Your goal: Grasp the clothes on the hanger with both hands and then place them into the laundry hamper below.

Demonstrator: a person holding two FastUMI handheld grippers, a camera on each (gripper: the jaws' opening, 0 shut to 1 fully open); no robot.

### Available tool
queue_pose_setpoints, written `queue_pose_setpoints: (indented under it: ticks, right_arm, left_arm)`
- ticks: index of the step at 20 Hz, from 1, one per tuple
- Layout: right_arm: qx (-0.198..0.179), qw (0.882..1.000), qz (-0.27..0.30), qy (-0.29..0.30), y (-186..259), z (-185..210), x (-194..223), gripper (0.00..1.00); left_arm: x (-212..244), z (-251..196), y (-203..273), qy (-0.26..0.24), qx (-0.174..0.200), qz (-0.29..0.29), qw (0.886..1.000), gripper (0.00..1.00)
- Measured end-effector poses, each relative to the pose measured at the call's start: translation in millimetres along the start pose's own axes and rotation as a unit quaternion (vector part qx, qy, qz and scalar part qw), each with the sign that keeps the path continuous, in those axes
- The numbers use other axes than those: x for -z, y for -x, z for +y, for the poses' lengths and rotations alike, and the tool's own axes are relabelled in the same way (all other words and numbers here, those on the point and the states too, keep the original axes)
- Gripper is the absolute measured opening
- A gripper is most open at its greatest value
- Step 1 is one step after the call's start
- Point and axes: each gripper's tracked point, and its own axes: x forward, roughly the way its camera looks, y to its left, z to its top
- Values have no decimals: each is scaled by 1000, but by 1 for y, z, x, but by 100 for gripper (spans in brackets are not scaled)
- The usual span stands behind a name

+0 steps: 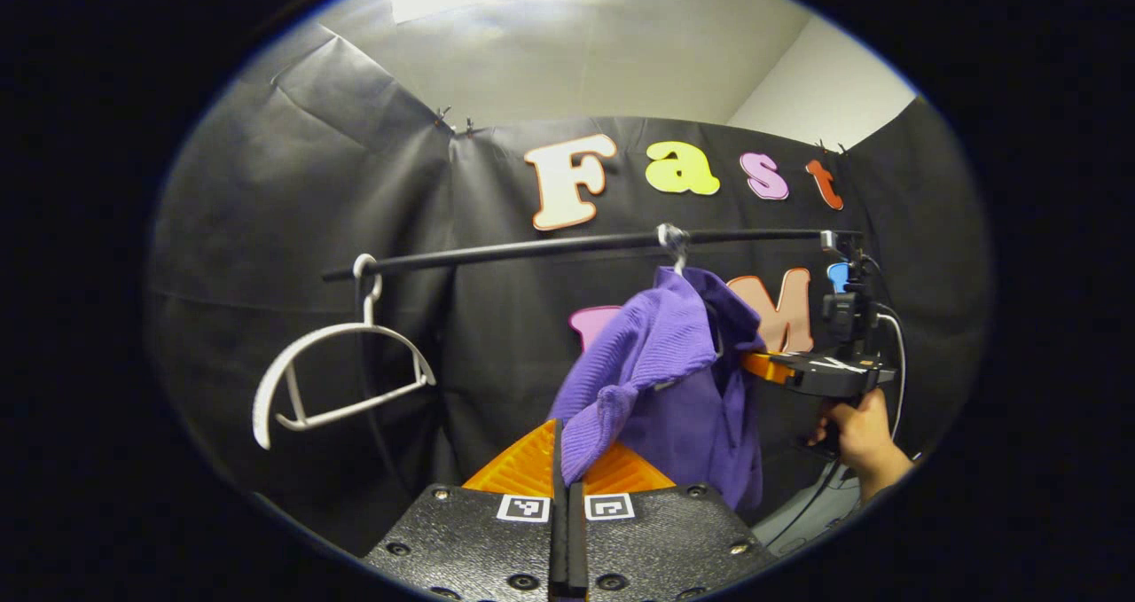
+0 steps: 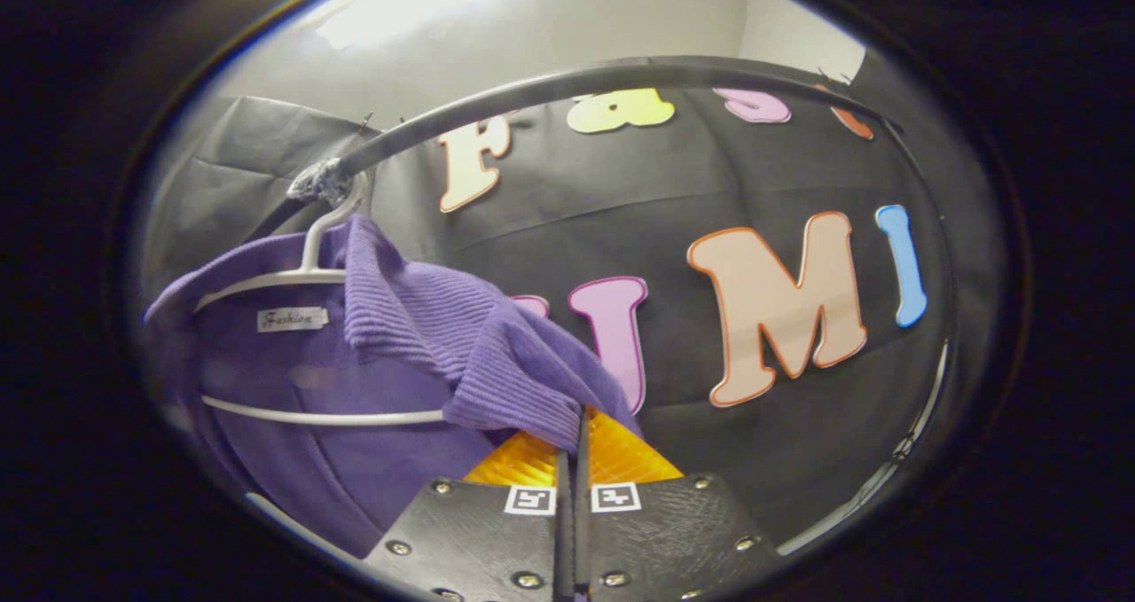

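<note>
Sweater [image 1: 661, 371], a purple ribbed knit, is pinched in both tools at once. In the left gripper view the left tool [image 1: 565, 460] has its fingers closed right together on a fold of the knit that droops down between them; in the right gripper view the right tool [image 2: 575, 447] is likewise closed tight, biting the ribbed hem or cuff edge where it bunches. The right tool also shows farther off in the left gripper view [image 1: 770, 367], gripped by a hand [image 1: 858, 433] and reaching into the far side of the garment.

Outward from the tools, the sweater hangs half off a white hanger [image 2: 306, 274], whose hook sits on a black rail [image 1: 567, 247]; one shoulder is already pulled up and folded over, while the body hangs below. A small sewn label sits at the neck. A second, bare white hanger [image 1: 332, 376] hangs toward the rail's left end, well apart from the garment. The hamper is out of sight.

By the look of it the knit is light, soft and stretchy: it will sag and slide, not hold shape, so thick ribbed edges and shoulder folds are the sound places to grip. The likely snag is the neck catching on the hanger as it lifts off.
</note>
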Motion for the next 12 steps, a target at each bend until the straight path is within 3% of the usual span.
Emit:
queue_pose_setpoints:
  ticks: [4, 8, 12]
  right_arm:
    - [38, 998, -35, 47, -2, -18, -27, 0]
    - [74, 990, -73, 92, -17, -29, -61, 0]
    - [94, 982, -111, 120, -34, -34, -92, 0]
  left_arm:
    - [-23, 27, -9, 5, -21, -12, 1000, 0]
    - [-52, 59, -29, -26, -70, -41, 996, 0]
    - [-74, 68, -51, -51, -89, -62, 993, 0]
